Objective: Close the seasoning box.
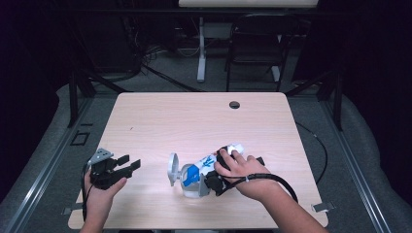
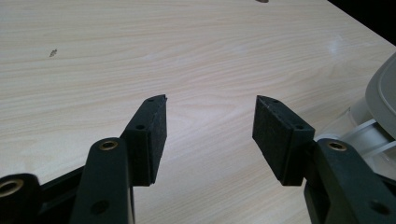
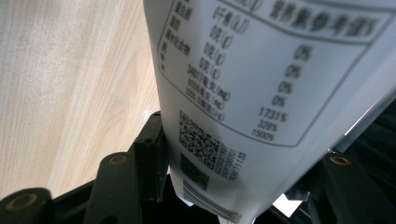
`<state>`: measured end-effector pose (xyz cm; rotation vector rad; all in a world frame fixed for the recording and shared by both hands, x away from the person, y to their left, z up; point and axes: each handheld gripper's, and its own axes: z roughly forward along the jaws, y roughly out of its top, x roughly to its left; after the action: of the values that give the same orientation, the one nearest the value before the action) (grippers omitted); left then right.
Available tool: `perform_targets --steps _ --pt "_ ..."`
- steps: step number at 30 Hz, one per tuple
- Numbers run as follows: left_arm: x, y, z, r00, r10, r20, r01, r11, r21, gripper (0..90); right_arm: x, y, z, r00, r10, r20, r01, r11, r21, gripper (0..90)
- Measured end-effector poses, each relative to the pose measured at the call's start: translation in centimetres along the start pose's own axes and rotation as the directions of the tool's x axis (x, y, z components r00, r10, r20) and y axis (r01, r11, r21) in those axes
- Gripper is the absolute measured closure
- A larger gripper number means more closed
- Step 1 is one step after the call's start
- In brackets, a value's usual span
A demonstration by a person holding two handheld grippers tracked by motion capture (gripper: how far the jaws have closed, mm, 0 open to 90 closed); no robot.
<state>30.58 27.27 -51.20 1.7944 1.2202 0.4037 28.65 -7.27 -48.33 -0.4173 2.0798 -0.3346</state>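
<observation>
A white pouch [image 1: 206, 162] with blue print lies slanted on the wooden table [image 1: 194, 121], in front of the person's right hand. My right gripper [image 1: 205, 180] points left and is shut on its lower end. In the right gripper view the pouch [image 3: 261, 84] shows a printed table and a QR code, and the left pad [image 3: 156, 154] presses against it while the pouch covers the other pad. A clear container [image 1: 191, 185] with a grey round lid [image 1: 172, 169] stands just left of the pouch. My left gripper [image 1: 130, 162] is open with nothing between its jaws [image 2: 210, 112], near the table's left front.
The grey lid [image 2: 383, 93] and the clear container [image 2: 359, 135] sit at the right edge of the left gripper view. A round cable hole [image 1: 234, 105] marks the table's far side. A black chair [image 1: 257, 43] stands beyond the table. A black cable [image 1: 282, 182] trails from the right gripper.
</observation>
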Motion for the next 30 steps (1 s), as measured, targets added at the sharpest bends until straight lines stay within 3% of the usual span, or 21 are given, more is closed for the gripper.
perform_targets --steps 30 --pt "0.18 -0.07 0.0 1.0 -0.002 -0.005 0.002 1.0 0.004 45.3 -0.09 0.03 -0.15 0.9997 -0.022 0.009 0.022 1.0 0.008 46.4"
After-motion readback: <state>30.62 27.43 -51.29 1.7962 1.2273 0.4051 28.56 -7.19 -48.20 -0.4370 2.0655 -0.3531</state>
